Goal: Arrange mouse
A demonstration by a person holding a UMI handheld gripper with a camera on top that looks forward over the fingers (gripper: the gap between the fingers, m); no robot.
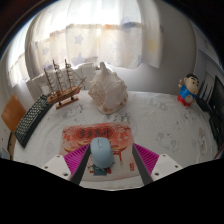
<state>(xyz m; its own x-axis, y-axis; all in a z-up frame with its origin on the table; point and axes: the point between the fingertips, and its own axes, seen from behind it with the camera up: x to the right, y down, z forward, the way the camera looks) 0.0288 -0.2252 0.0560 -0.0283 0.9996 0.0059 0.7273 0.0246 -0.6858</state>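
A pale blue mouse [101, 152] lies on a red-patterned mouse mat [98, 134] on the white tablecloth. My gripper [110, 166] is open, and its fingers with magenta pads [149, 158] stand either side of the mouse. The mouse sits between them, nearer the left finger, with a clear gap to the right finger. It rests on the mat.
A large conch shell [108, 88] stands beyond the mat. A model sailing ship [63, 82] and a dark keyboard [33, 118] are to the left. A small toy figure [186, 91] stands at the far right. A curtained window [100, 35] is behind the table.
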